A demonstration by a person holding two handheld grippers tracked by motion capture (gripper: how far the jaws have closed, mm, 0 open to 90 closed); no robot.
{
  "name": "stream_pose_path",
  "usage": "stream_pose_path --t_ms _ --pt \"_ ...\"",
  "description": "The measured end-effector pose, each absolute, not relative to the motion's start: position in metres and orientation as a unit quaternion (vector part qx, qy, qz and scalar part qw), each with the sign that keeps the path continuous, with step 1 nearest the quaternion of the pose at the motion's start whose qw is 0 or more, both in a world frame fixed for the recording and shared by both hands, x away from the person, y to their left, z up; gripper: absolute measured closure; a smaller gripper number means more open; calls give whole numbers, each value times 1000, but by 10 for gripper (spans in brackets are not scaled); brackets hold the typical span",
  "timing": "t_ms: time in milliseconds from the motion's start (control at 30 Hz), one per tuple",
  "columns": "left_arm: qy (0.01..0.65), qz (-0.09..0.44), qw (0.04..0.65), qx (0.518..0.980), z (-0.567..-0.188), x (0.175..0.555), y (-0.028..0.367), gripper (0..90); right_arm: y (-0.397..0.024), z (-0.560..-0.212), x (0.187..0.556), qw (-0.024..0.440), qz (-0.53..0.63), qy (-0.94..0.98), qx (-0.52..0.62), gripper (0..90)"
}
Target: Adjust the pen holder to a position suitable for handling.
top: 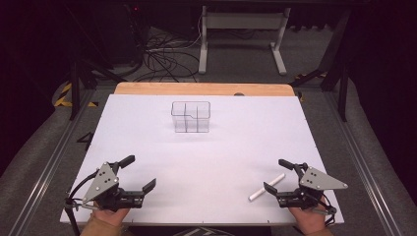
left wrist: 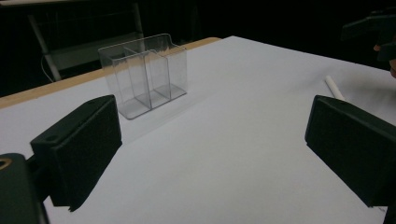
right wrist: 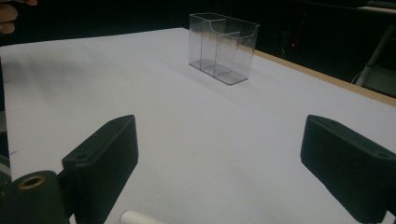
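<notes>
A clear plastic container (top: 191, 117) with several compartments stands empty toward the back middle of the white table (top: 206, 152). A short white stick (top: 267, 187) lies at the front right. My right gripper (top: 275, 174) rests beside it, open, with the stick's end (right wrist: 137, 217) low by the left jaw and no pad pressing on it. My left gripper (top: 141, 172) sits at the front left, open with nothing between its jaws. The left gripper view (left wrist: 215, 149) faces the container (left wrist: 144, 74) and the stick (left wrist: 334, 87). The right gripper view (right wrist: 224, 158) also faces the container (right wrist: 223, 46).
A wooden strip (top: 204, 89) borders the table's far edge. Beyond it are a white desk frame (top: 243, 37) and loose cables (top: 162, 59) on the floor. Metal rails (top: 49, 162) run along both sides of the table.
</notes>
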State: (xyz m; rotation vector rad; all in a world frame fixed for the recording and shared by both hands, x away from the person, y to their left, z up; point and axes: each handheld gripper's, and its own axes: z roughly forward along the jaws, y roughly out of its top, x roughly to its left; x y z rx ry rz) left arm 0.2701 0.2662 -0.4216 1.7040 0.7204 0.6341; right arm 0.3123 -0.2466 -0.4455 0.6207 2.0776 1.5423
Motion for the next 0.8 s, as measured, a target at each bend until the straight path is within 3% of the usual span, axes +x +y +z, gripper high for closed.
stream_pose_path --t_ms 800 --pt "260 246 549 755 -374 319 232 54 -255 -451 316 227 559 757 251 83"
